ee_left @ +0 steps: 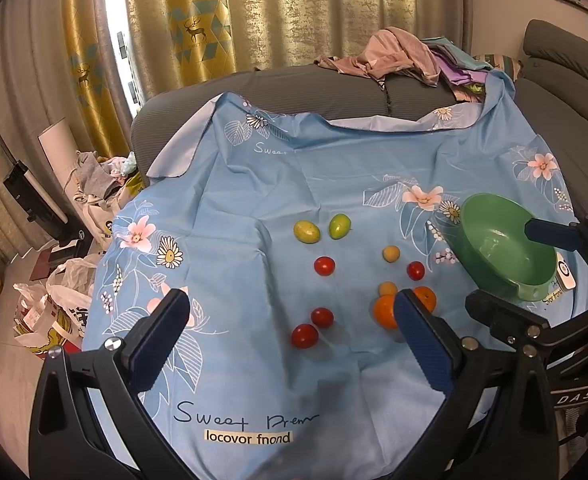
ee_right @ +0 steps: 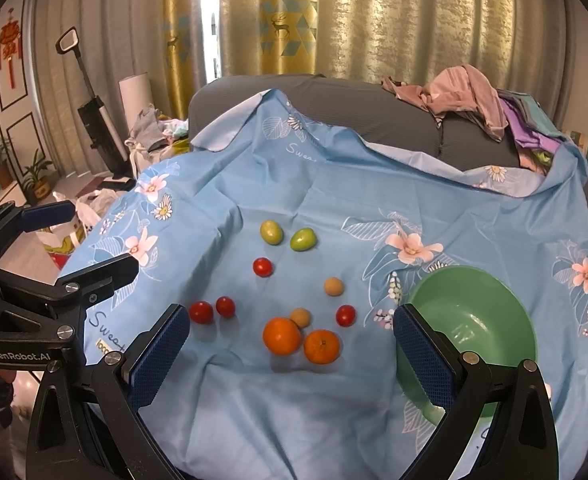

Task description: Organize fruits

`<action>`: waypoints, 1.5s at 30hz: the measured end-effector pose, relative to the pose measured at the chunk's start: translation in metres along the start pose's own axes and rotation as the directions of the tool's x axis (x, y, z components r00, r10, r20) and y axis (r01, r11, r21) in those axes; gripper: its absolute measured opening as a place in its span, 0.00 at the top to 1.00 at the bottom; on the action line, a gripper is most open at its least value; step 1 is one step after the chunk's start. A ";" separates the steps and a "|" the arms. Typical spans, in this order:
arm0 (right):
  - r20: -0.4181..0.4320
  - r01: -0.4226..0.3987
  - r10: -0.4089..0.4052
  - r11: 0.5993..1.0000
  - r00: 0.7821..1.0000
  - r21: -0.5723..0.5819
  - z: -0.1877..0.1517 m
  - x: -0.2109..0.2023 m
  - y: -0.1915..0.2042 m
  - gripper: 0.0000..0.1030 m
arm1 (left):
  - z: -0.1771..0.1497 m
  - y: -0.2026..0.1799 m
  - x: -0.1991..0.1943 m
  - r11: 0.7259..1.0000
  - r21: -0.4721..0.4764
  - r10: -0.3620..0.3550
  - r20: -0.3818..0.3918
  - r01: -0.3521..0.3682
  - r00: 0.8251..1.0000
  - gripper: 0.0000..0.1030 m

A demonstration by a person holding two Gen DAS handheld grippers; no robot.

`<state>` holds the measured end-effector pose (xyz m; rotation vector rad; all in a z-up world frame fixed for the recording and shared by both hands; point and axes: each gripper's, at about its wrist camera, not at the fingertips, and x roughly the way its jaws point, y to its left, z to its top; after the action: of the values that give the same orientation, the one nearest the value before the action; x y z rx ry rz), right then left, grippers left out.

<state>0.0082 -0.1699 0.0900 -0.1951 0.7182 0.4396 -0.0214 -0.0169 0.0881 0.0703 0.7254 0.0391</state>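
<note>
Over the blue cloth (ee_right: 294,420), both grippers hang with jaws spread wide and empty.
Green bowl (ee_right: 473,320) sits empty at the cloth's right, likely the place meant for the fruit; left of the bowl lie two oranges (ee_right: 282,336), two green fruits (ee_right: 272,232), four red tomatoes (ee_right: 262,267), two small tan fruits (ee_right: 333,286); right gripper (ee_right: 292,354) and left gripper (ee_left: 290,334) hover nearest the oranges and tomatoes.

L fingers (ee_left: 421,328) hide part of one orange (ee_left: 383,312).
</note>
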 end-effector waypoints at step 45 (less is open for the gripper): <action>-0.023 0.013 -0.011 0.999 1.000 0.053 -0.016 0.012 -0.024 0.01 | -0.021 0.016 0.042 0.993 -0.085 -0.090 -0.115 0.081 0.989 0.01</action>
<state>0.0177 -0.1926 0.0710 -0.1546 0.7502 0.4069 -0.0038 0.0030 0.0458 -0.0401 0.8448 -0.0101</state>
